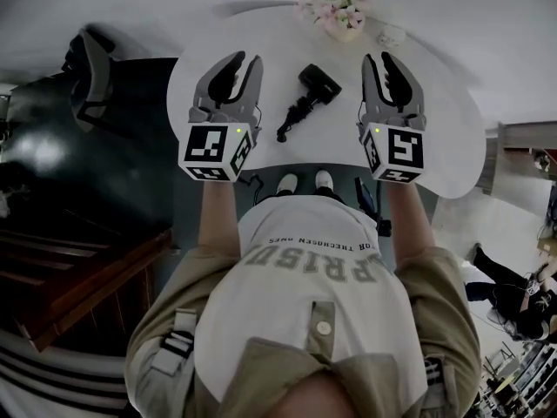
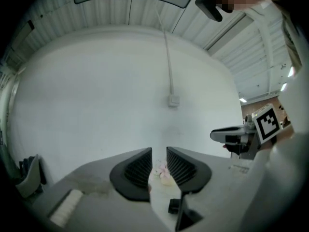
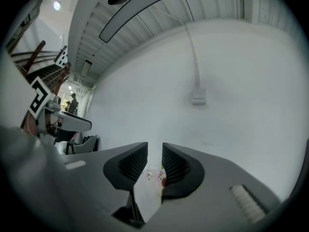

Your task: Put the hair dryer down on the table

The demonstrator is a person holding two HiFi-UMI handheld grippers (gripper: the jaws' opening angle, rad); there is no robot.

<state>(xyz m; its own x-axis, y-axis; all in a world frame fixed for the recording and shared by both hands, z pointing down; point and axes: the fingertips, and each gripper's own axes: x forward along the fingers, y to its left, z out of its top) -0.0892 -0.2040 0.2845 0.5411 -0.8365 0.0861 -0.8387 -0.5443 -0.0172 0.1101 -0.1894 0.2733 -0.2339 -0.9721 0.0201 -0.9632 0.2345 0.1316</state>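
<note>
Person's white shirt fills the bottom of the head view, with both arms stretched out over the white desk. Hair dryer lies flat on the desk, between the left gripper and right gripper, touching neither. Left fingers stand a narrow slit apart with nothing between them. Right fingers are likewise nearly together, pinching nothing. Flower pot sits at the desk's far edge, beyond the dryer.

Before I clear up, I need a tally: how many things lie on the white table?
3: a black hair dryer mid-table, a pot of pink flowers at the far edge, a small pale object just right of it. More may be hidden.
</note>
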